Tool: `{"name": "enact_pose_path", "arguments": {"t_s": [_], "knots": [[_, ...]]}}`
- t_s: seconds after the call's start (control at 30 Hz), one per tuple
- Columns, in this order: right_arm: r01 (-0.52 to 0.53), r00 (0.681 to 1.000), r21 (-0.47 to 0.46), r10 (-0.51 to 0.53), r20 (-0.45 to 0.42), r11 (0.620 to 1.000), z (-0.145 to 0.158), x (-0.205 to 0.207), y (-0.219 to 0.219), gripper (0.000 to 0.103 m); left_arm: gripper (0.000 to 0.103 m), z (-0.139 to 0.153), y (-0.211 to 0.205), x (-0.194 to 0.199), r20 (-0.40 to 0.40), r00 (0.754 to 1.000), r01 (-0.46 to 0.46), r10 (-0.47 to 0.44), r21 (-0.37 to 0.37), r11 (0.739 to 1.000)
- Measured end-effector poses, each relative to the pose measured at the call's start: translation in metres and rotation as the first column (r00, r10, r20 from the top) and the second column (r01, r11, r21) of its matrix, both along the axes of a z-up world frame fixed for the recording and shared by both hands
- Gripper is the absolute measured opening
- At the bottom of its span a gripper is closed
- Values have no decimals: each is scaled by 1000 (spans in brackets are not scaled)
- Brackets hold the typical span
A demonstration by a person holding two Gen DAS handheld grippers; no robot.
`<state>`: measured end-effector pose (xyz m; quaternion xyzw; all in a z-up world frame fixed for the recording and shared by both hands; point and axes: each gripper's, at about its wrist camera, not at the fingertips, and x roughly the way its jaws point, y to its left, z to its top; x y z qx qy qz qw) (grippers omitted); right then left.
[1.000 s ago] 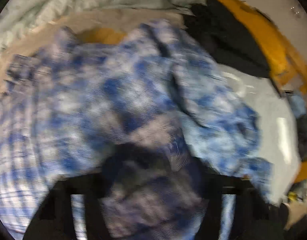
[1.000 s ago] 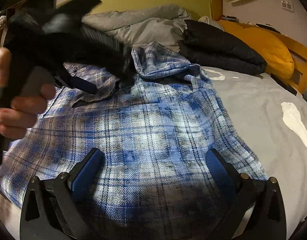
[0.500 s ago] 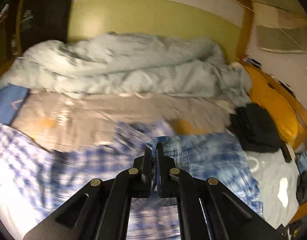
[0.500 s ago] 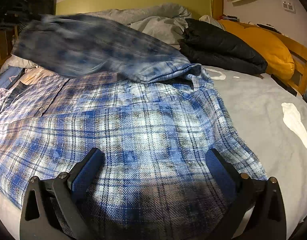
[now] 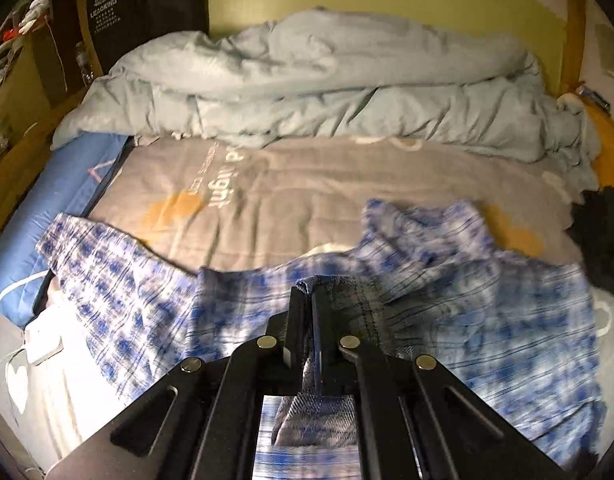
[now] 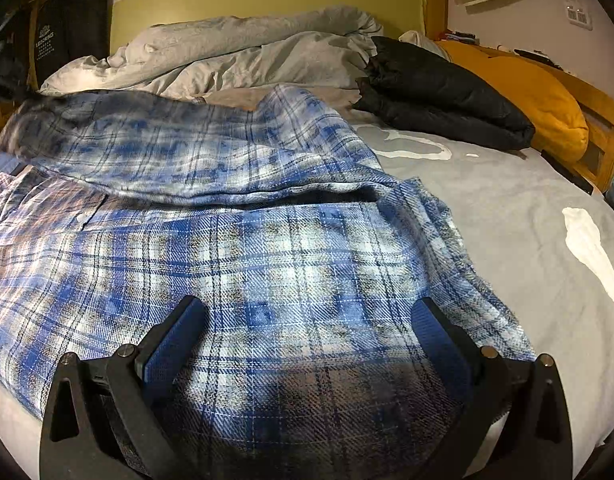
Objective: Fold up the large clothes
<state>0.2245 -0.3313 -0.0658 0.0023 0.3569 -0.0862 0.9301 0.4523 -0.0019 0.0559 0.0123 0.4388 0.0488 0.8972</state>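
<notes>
Left gripper (image 5: 305, 300) is clamped tight on an edge of the plaid shirt (image 5: 487, 320), jaws pressed together with the fabric edge poking out at the tips and more cloth bunched under the fingers. Right gripper (image 6: 307, 344) sits low over the shirt hem with jaws spread wide, nothing pinched; the plaid cloth lies flat between and under its blue pads (image 6: 175, 340).

We read the shirt as spread across the grey bed sheet (image 6: 507, 208), body toward the near edge. A raised flap (image 6: 167, 152) of it, blurred, hangs over the body in the right wrist view; that is most likely what the left claw holds. Beyond it: crumpled pale duvet (image 5: 327, 80) at the headboard, a folded black jacket (image 6: 439, 92), an orange pillow (image 6: 527, 88), a blue pillow (image 5: 67, 184) on the far side.

Step in hand, as we judge it: carrying the lifted edge across to make a fold. To do it well we keep the grip firm, carry the flap high enough that it does not drag the layer below, and lay it so edges line up. We should pin the body with the right gripper so the shirt does not slide. Release only once the flap lies flat.
</notes>
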Motion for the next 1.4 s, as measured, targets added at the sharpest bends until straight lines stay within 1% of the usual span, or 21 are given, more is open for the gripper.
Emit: {"name": "enact_pose_path", "arguments": {"t_s": [0.17, 0.23, 0.3, 0.33, 0.4, 0.43, 0.47, 0.53, 0.57, 0.6, 0.67, 0.73, 0.83, 0.93, 1.03, 1.2, 1.23, 1.27, 1.3, 1.37, 1.4], "knots": [[1, 1000, -2, -1, -1, 1000, 0, 0, 1, 103, 4, -28, 17, 4, -15, 999, -42, 43, 32, 999], [1, 1000, -2, -1, -1, 1000, 0, 0, 1, 103, 4, -36, 20, 4, 1, 1000, -21, 21, 33, 999], [1, 1000, -2, -1, -1, 1000, 0, 0, 1, 103, 4, -44, 22, 1, 17, 1000, -4, 4, 50, 999], [1, 1000, -2, -1, -1, 1000, 0, 0, 1, 103, 6, -46, 22, -1, 24, 1000, 6, -7, 48, 999], [1, 1000, -2, -1, -1, 1000, 0, 0, 1, 103, 16, -51, 24, -8, 28, 999, 24, -26, 60, 998], [1, 1000, -2, -1, -1, 1000, 0, 0, 1, 103, 33, -52, 24, -11, 34, 999, 26, -28, 71, 997], [1, 1000, -2, -1, -1, 1000, 0, 0, 1, 103, 62, -53, 27, -19, 54, 998, 26, -31, 83, 996], [1, 1000, -2, -1, -1, 1000, 1, 0, 1, 103, 87, -51, 34, -31, 105, 994, 15, -25, 99, 995], [1, 1000, -2, -1, -1, 1000, 0, 0, 1, 103, 88, -50, 39, -38, 133, 991, 7, -21, 103, 995], [1, 1000, -2, -1, -1, 1000, 1, 0, 1, 103, 88, -50, 47, -43, 143, 989, 6, -20, 96, 995], [1, 1000, -2, -1, -1, 1000, 1, 0, 2, 103, 88, -53, 67, -50, 134, 991, 3, -12, 63, 998], [0, 1000, -2, 0, -1, 1000, 1, 0, 1, 103, 88, -56, 86, -56, 124, 992, -16, 10, 51, 999], [1, 1000, -4, -1, -1, 1000, 1, 0, 2, 103, 88, -61, 118, -68, 116, 991, -67, 61, 48, 997], [1, 1000, -4, -1, -2, 1000, 1, 0, 1, 103, 88, -68, 154, -77, 97, 987, -132, 130, 18, 991], [1, 1000, -4, -1, -2, 1000, 1, 0, 1, 103, 88, -76, 193, -81, 78, 970, -231, 228, 26, 973], [-1, 1000, -4, 1, -1, 1000, 1, 0, 0, 103, 88, -92, 254, -80, 45, 942, -331, 331, -8, 944], [-1, 1000, -3, 1, -1, 1000, 1, 0, 0, 103, 84, -95, 267, -78, 41, 935, -353, 353, -10, 936], [0, 1000, -4, 0, 0, 1000, 1, 0, 1, 103, 75, -99, 278, -75, 44, 925, -377, 376, -5, 926], [1, 1000, -6, -1, 0, 1000, 0, 0, 1, 103, 72, -101, 285, -71, 41, 920, -390, 390, -9, 921], [3, 1000, -10, -3, 0, 1000, 0, 0, 1, 103, 70, -109, 304, -64, 16, 915, -400, 402, -73, 914], [5, 1000, -14, -5, 0, 1000, 0, 0, 1, 103, 70, -113, 313, -61, 3, 911, -408, 412, -123, 905]]}}
